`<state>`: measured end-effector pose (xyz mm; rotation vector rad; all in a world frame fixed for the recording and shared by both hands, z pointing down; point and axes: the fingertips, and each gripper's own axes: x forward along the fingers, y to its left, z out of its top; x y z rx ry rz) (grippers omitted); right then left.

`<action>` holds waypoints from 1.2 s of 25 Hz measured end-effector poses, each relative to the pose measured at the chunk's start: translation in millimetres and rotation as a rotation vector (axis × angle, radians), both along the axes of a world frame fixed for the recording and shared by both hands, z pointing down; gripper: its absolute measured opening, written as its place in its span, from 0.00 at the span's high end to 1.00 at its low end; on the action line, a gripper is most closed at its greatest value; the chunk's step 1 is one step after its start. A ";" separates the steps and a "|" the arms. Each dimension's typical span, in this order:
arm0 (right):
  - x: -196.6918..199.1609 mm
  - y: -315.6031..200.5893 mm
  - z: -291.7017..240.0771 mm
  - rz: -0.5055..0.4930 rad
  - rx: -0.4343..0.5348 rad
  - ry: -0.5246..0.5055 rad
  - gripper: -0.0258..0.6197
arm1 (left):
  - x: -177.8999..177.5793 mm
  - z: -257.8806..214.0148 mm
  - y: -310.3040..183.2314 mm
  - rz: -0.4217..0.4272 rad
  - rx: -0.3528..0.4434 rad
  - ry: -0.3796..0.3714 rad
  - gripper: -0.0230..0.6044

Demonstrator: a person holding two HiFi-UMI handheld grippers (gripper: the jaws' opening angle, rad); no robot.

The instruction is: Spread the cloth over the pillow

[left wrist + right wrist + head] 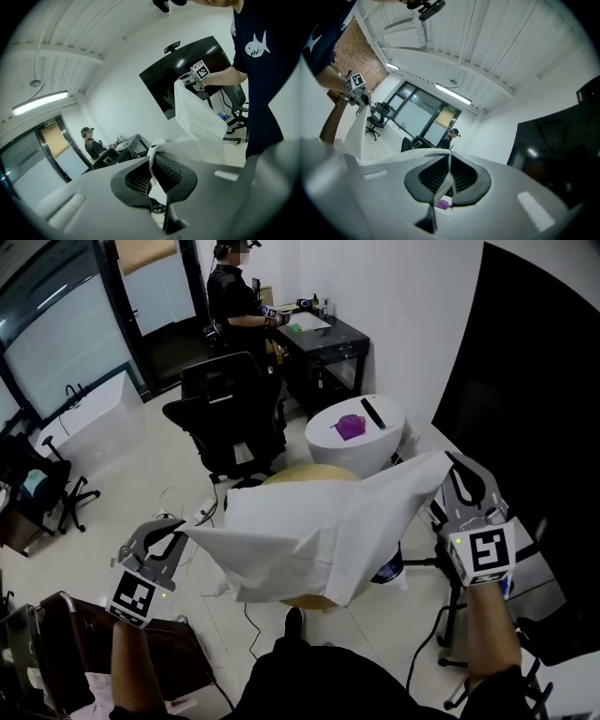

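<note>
Looking down in the head view, the left gripper [178,535] and the right gripper [452,470] each clamp a corner of the white cloth [319,531], which hangs stretched between them. The tan pillow [309,474] sits just beyond and below that span, with its top showing over the cloth's far edge and a sliver under the near hem. In the left gripper view the jaws are pressed together on a fold of fabric, and the sheet runs off ahead and to the right toward the other tool. The right gripper view shows much the same: jaws clenched on a thin pinch of cloth, the rest trailing away to its left. To my eye the cloth is lifted and partly over the pillow, not yet laid. Doing this well means carrying both corners forward together and level, past the pillow's far side, with the span taut so it doesn't crease, then lowering evenly before letting go. Both pinches look slim, so a jerk could pull a corner free.
</note>
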<state>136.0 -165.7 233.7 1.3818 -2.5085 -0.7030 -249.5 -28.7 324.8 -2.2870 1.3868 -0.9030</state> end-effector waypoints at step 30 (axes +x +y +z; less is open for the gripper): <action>88.7 -181.5 232.5 0.379 -0.481 0.113 0.94 | -178.2 146.7 -181.5 -0.232 -0.256 0.125 0.96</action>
